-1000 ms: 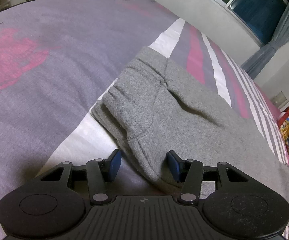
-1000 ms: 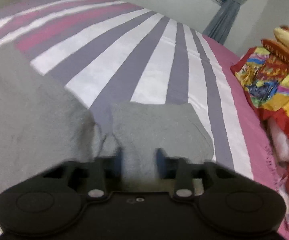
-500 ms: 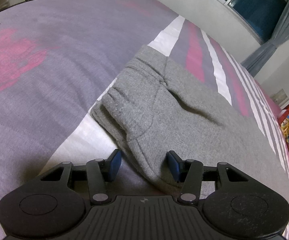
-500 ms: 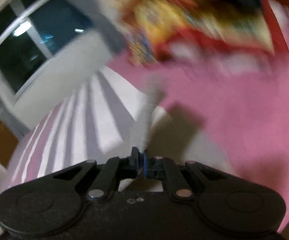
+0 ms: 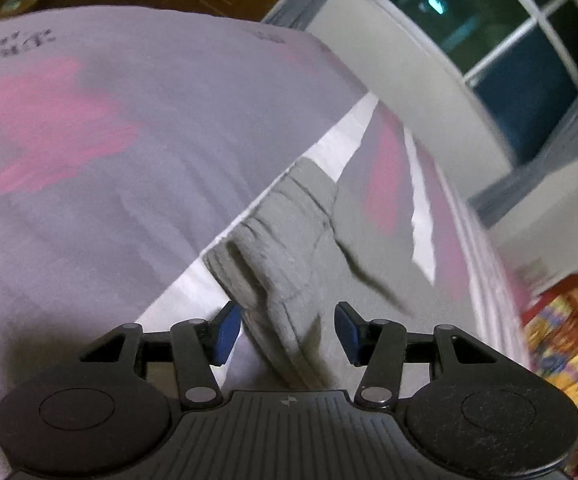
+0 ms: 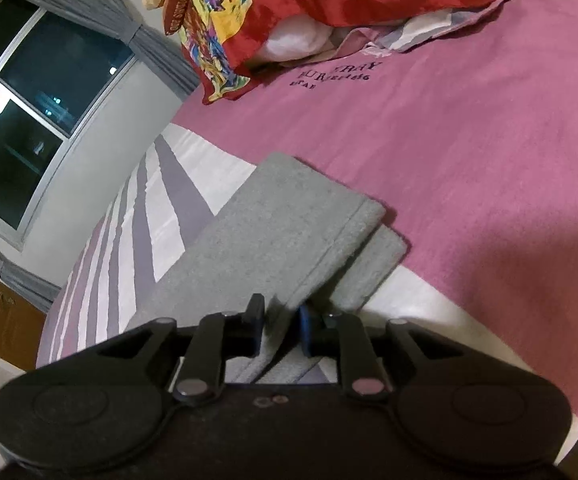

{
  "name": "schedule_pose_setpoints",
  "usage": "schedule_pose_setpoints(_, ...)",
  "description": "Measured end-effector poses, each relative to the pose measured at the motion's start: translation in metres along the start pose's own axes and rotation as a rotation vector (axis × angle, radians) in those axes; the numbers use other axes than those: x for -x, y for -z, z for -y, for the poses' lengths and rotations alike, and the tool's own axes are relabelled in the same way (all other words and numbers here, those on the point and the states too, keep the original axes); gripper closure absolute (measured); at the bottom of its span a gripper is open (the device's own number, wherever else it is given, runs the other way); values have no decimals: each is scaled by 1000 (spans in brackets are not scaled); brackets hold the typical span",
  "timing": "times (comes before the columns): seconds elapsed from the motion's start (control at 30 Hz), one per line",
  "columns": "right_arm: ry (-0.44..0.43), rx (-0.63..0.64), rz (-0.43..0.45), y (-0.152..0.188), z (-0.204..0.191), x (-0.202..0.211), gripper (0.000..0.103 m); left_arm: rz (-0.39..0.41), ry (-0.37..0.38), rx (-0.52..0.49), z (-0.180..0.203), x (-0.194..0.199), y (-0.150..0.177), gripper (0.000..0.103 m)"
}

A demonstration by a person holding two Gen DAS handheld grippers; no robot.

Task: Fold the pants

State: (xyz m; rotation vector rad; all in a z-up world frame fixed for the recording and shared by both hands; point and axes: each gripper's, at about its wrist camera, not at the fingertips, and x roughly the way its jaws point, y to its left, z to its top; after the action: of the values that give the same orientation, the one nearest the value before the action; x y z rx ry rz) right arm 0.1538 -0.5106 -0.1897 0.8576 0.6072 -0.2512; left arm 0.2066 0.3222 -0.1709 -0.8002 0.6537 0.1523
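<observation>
The grey pants (image 5: 301, 248) lie on the striped bed cover. In the left wrist view the gathered waistband end lies just ahead of my left gripper (image 5: 287, 326), which is open with the fabric edge between its blue pads, not clamped. In the right wrist view both leg ends (image 6: 289, 232) lie stacked, the upper hem over the lower one. My right gripper (image 6: 281, 328) has its fingers nearly closed, pinching the edge of the pants' leg fabric.
The bed cover (image 5: 89, 160) is lilac with pink patches on the left, and pink (image 6: 489, 160) toward the right. A red and yellow patterned pillow (image 6: 289, 12) lies at the head. A window (image 5: 501, 40) and grey curtains are behind.
My right gripper has swung round and now holds the leg fabric with both hems in view. My left gripper has tilted up and drawn closer to the waistband, still open.
</observation>
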Motion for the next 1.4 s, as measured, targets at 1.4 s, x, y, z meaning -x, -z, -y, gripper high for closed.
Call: schedule_pose_setpoints(1.4,45,137,-24,-5,-10,-11,98,-16,-1,-64,-6,-29,-27,83)
